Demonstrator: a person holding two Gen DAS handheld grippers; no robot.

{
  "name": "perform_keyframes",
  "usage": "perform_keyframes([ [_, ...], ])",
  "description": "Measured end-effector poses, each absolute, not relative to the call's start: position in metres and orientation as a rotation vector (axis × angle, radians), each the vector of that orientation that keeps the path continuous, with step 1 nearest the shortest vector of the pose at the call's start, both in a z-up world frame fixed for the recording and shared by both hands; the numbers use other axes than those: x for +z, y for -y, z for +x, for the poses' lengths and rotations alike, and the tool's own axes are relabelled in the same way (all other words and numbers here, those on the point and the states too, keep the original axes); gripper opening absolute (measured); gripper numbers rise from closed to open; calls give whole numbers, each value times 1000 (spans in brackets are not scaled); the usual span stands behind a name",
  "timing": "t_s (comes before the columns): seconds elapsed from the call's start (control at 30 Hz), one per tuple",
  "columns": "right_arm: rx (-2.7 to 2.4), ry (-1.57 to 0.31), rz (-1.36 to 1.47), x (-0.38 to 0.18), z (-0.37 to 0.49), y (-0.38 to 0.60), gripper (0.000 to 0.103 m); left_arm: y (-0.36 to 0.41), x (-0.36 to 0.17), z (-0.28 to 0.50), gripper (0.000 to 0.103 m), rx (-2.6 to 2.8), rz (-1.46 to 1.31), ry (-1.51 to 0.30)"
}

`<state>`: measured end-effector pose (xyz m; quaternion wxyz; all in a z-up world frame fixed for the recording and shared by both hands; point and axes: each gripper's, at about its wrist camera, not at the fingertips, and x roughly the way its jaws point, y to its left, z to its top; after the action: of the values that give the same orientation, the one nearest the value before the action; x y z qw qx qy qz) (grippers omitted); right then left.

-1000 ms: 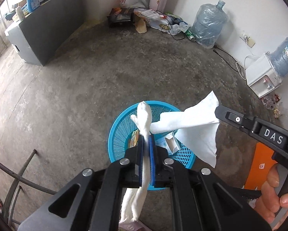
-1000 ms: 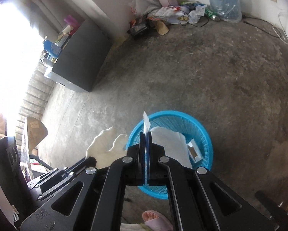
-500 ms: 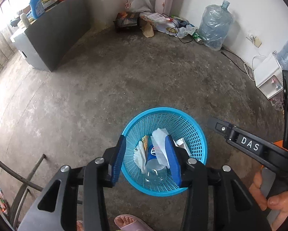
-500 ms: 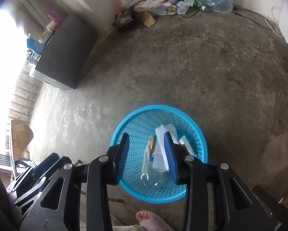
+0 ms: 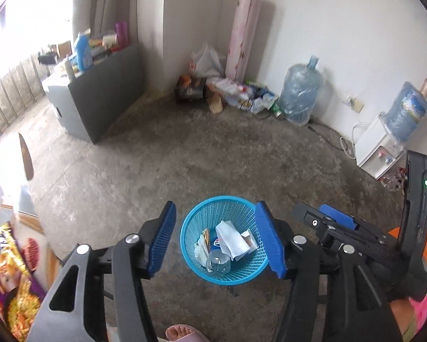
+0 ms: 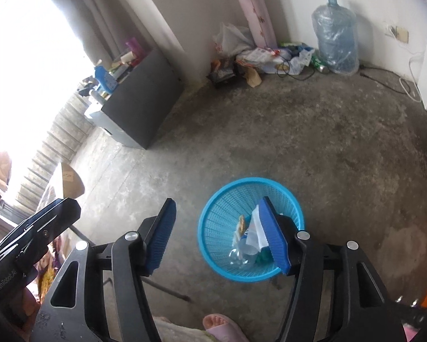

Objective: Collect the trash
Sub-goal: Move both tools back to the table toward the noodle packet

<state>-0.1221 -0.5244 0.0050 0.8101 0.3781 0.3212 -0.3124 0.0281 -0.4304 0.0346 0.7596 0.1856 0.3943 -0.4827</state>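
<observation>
A rough grey concrete floor [image 5: 213,154] is filling the room, with white walls behind. At 10 o'clock a dark cabinet [image 5: 99,99] is carrying bottles; at 12 o'clock a pink roll [image 5: 243,34] is leaning in the corner over a heap of bags and wrappers; at 1 o'clock a water jug [image 5: 300,94] is standing by the wall. The blue basket [image 5: 210,213] is sitting on the floor at 6 o'clock, holding tissue [image 5: 230,238], a clear bottle [image 5: 217,262] and wrappers. The left claw [image 5: 216,242] is hanging released above it, jaws having just been opening, nothing between them. The right claw [image 6: 216,236] is likewise spread and empty, jaws having just been opening, framing the basket's left rim.
</observation>
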Motion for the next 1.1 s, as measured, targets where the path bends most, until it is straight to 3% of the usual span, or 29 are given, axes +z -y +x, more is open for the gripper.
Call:
perform_keyframes([
  [0.23, -558, -638, 752, 41, -137, 485, 59, 332, 88, 7, 62, -1004, 313, -731],
  [0.63, -294, -637, 702, 69, -89, 412, 59, 166, 125, 13, 62, -757, 190, -614],
  [0.9, -81, -687, 716, 73, -33, 366, 59, 57, 119, 31, 62, -544, 75, -590],
  [1.1, 19, -766, 767, 57, 5, 332, 56, 20, 103, 50, 62, -485, -9, -638],
])
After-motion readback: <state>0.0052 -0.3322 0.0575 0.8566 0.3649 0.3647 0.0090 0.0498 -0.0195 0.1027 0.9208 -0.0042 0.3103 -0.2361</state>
